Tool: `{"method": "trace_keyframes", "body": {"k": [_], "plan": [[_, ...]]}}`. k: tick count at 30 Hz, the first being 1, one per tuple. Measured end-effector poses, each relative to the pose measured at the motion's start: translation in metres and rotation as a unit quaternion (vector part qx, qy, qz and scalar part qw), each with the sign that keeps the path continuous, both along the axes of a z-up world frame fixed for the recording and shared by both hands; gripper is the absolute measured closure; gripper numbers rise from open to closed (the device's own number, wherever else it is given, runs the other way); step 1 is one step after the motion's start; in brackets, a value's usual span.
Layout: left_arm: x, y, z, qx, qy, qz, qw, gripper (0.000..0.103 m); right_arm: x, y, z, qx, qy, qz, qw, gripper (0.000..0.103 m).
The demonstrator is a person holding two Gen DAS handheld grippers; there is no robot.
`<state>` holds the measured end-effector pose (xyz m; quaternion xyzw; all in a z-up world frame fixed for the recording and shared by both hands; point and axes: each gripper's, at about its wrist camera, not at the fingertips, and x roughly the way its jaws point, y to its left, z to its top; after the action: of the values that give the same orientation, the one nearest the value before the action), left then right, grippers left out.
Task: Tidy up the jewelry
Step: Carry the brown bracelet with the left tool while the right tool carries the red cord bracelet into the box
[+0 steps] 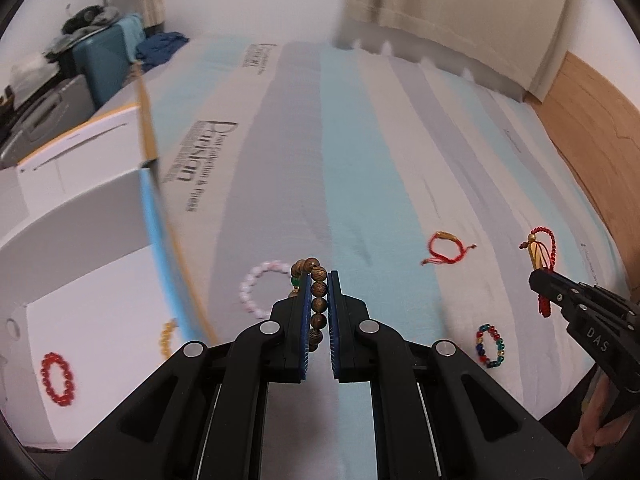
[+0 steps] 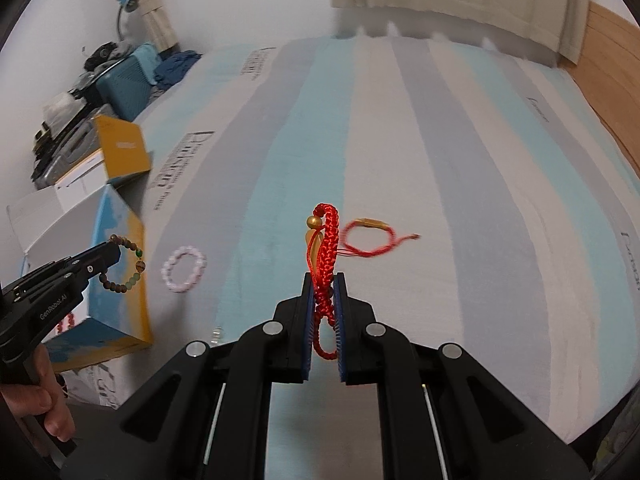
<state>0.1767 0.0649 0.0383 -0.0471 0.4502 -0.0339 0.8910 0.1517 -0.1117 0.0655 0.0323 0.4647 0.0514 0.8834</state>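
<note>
We see the left gripper (image 1: 320, 280) clamped on a brown wooden bead bracelet (image 1: 319, 300) at centre frame; the right gripper (image 2: 325, 280) pinches a red braided cord bracelet (image 2: 326, 248) mid-frame above the striped bedsheet (image 2: 440, 160)

Printed on the striped bed sheet (image 1: 360, 184), in dark letters: "Prinsiprn" or similar, large word not fully legible, with a smaller line beside it reading roughly "Print Collection & Press". Same print repeated farther up the sheet, blurred, unreadable. Marked "DAS" in pale capitals on the black body of the right gripper (image 1: 538, 276). Marked "GenRobot.AI" in white on the black body of the left gripper (image 2: 114, 250). Small label on the yellow box flap (image 2: 122, 148), too small to read.
</note>
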Motion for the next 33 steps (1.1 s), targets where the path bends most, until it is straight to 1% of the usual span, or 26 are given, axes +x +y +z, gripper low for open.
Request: {"method": "trace_keyframes", "body": {"k": [3,8,10,15,24,33], "plan": [[-0.009,0.023,0.009,-0.001,-0.007,0.014,0.9999,0.096,-0.001,0.021,0.004,0.003,-0.005,0.013,1.0,0.095],[-0.026,0.062,0.025,0.001,-0.018,0.038,0.9991,0.096,0.001,0.067,0.012,0.001,-0.011,0.045,0.999,0.095],[-0.032,0.078,0.028,0.01,-0.02,0.05,0.9985,0.096,0.001,0.087,0.014,-0.005,-0.014,0.059,0.998,0.095],[-0.049,0.12,0.033,0.008,-0.023,0.085,0.9961,0.096,-0.001,0.133,0.021,-0.006,-0.021,0.091,0.996,0.095],[-0.077,0.184,0.027,0.008,-0.013,0.134,0.9908,0.096,-0.007,0.216,0.025,-0.003,-0.026,0.152,0.988,0.095],[-0.1,0.232,0.015,0.003,0.004,0.168,0.9859,0.096,-0.015,0.273,0.018,-0.005,-0.021,0.197,0.98,0.095]]}}
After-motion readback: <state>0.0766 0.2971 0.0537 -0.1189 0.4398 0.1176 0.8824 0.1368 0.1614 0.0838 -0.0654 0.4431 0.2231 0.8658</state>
